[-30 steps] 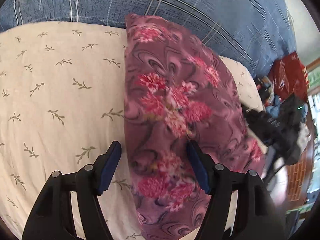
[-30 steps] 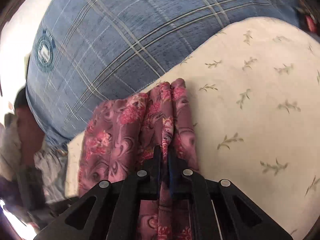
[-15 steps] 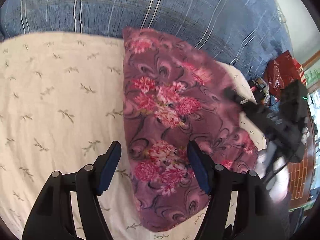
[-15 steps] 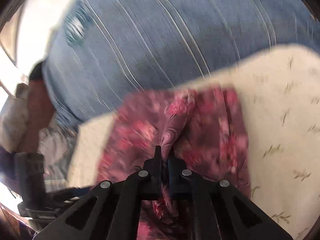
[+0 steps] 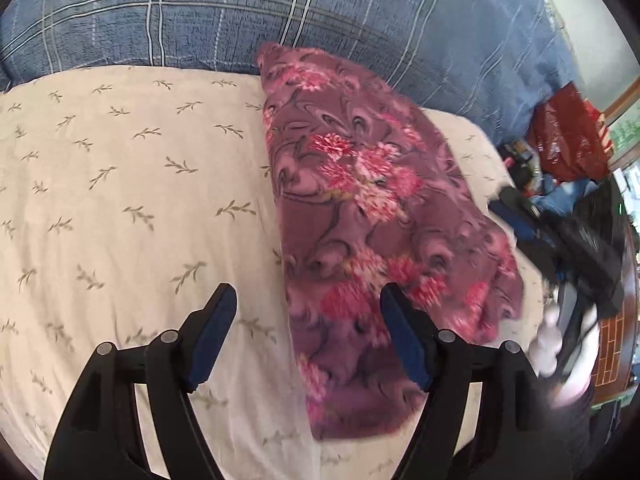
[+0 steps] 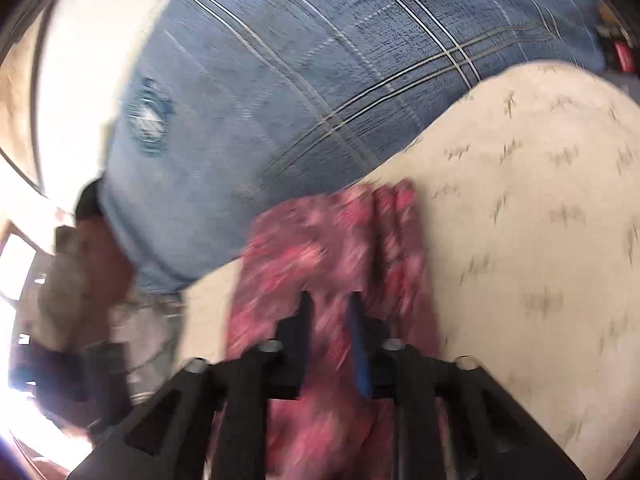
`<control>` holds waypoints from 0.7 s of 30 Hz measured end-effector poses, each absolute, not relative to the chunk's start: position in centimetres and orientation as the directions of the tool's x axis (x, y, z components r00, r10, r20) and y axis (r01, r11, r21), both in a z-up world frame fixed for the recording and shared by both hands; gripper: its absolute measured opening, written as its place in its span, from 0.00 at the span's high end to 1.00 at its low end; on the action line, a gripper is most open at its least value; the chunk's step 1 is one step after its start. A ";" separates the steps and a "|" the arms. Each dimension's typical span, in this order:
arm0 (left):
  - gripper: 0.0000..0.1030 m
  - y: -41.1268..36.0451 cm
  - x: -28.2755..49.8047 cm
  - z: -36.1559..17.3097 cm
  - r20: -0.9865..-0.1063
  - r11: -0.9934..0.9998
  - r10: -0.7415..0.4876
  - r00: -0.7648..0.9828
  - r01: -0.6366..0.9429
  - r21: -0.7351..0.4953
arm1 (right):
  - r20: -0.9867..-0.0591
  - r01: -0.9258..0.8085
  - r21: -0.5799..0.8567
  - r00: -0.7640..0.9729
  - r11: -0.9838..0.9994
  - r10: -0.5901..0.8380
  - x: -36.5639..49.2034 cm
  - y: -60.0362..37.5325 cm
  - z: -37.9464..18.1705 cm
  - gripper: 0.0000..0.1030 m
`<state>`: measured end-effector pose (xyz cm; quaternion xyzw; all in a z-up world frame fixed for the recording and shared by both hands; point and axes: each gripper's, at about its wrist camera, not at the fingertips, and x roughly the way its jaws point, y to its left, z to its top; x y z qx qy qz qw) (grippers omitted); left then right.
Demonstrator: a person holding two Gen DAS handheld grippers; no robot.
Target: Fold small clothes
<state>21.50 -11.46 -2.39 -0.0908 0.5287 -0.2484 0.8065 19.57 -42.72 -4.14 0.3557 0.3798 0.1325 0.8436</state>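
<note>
Both parted: left gripper point(image 5: 308, 300) straddling floral garment point(image 5: 372, 216) edge, right gripper point(image 6: 330, 308) empty above it.

**The room around us**

We see a cream sheet point(image 5: 120, 200) printed with small green sprigs, and behind it a blue plaid blanket point(image 5: 320, 12) bunched high. At the right edge of the left wrist view lie a red bag point(image 5: 568, 140), dark clutter and a strip of brick-patterned floor point(image 5: 610, 354). Bright daylight washes out the pale wall point(image 6: 80, 60) in the right wrist view
</note>
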 end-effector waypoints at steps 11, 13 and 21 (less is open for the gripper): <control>0.28 -11.9 19.6 -3.9 -0.840 0.883 -0.457 0.292 0.263 -0.388 | -0.503 -0.096 0.628 0.707 0.772 0.497 11.9 -40.4 -1.8 0.97; 0.26 -11.5 19.4 -4.1 -0.846 0.887 -0.449 0.288 0.263 -0.381 | -0.469 -0.082 0.664 0.728 0.743 0.500 11.3 -41.8 -1.7 0.97; 0.24 -12.1 18.3 -3.3 -0.852 0.893 -0.418 0.316 0.316 -0.321 | -0.623 0.101 0.641 0.648 0.761 0.439 11.1 -43.0 -6.5 0.87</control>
